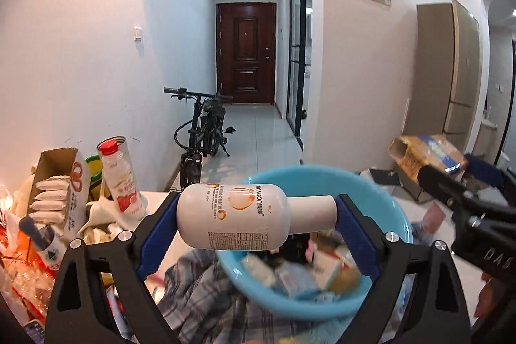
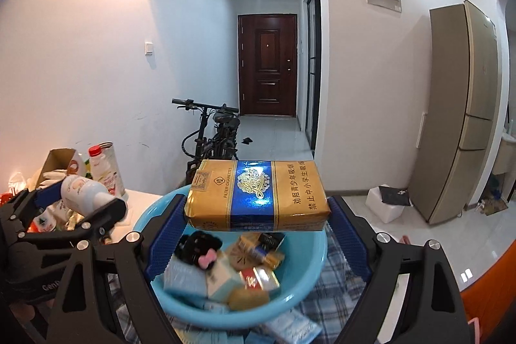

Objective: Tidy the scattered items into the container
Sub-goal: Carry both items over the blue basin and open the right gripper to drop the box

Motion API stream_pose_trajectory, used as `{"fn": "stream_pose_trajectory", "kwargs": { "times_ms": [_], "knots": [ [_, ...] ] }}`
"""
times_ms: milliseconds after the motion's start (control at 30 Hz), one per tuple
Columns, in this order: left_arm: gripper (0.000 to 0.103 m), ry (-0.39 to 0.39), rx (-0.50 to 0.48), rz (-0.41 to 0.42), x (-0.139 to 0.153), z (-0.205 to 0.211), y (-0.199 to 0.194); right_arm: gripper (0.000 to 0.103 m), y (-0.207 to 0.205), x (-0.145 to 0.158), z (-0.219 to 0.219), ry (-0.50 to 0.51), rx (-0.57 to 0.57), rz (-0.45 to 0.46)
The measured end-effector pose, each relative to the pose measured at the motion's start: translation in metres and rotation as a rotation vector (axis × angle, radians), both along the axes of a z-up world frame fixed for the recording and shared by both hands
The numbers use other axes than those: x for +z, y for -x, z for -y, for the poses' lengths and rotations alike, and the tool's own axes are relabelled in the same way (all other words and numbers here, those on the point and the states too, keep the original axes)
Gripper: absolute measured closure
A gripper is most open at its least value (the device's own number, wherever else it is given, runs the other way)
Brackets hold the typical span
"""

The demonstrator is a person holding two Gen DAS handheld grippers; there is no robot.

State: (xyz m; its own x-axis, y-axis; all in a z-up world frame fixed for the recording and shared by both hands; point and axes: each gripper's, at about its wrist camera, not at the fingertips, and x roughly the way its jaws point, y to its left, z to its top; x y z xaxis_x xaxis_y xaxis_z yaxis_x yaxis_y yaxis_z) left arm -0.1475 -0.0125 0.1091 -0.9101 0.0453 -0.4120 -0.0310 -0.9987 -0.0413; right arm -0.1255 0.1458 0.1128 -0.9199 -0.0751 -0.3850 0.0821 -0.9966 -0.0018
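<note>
The left gripper (image 1: pixel 256 216) is clamped on a white lotion bottle (image 1: pixel 235 215), its blue pads pressing the bottle's base on one side and its cap end on the other. The bottle lies sideways, long axis level and running from finger to finger, cap toward the right. It hangs above the near rim of the light blue basin (image 1: pixel 322 176). The right gripper (image 2: pixel 258 208) is clenched on a gold and blue cigarette carton (image 2: pixel 258 195), held flat with its long axis also spanning finger to finger, directly over the basin (image 2: pixel 309 266).

The basin's contents are blurred in both views. Small boxes and packets can be made out there, along with a black item bearing a pink bow (image 2: pixel 206 260), but they cannot be counted with any certainty. The lower edges of both views are cut off by the gripper frames, and the plaid cloth (image 1: pixel 200 289) under the basin shows only in part.

There are two grippers, one bottle, one carton and one basin. At the left of the table stand one red-capped drink bottle (image 1: pixel 121 179) and one open cardboard box (image 1: pixel 61 182) of white sachets. A bicycle (image 1: pixel 203 131) leans in the hallway beyond.
</note>
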Motion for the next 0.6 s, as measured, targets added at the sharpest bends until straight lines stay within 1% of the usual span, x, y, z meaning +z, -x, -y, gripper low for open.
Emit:
{"fn": "stream_pose_trajectory", "kwargs": {
  "times_ms": [100,200,333,433,500,600],
  "knots": [
    [0.011,0.002,0.014,-0.008,-0.003,-0.001,0.015,0.015,0.015,-0.001,0.003,0.005,-0.009,0.014],
    [0.011,-0.023,0.001,0.006,-0.008,0.001,0.026,0.015,0.03,-0.008,0.004,0.016,-0.019,0.03],
    [0.011,-0.007,0.015,0.019,-0.018,0.0,0.036,0.015,0.046,-0.025,0.005,0.004,-0.028,0.066],
    [0.011,-0.015,0.012,0.038,-0.028,0.003,0.042,0.015,0.053,-0.032,0.007,-0.011,-0.034,0.084],
    [0.011,-0.006,0.011,0.059,-0.033,0.002,0.046,0.015,0.056,-0.036,0.009,-0.024,-0.037,0.093],
    [0.011,-0.008,0.014,0.056,-0.032,0.004,0.048,0.015,0.059,-0.036,0.009,-0.029,-0.037,0.097]
  ]
}}
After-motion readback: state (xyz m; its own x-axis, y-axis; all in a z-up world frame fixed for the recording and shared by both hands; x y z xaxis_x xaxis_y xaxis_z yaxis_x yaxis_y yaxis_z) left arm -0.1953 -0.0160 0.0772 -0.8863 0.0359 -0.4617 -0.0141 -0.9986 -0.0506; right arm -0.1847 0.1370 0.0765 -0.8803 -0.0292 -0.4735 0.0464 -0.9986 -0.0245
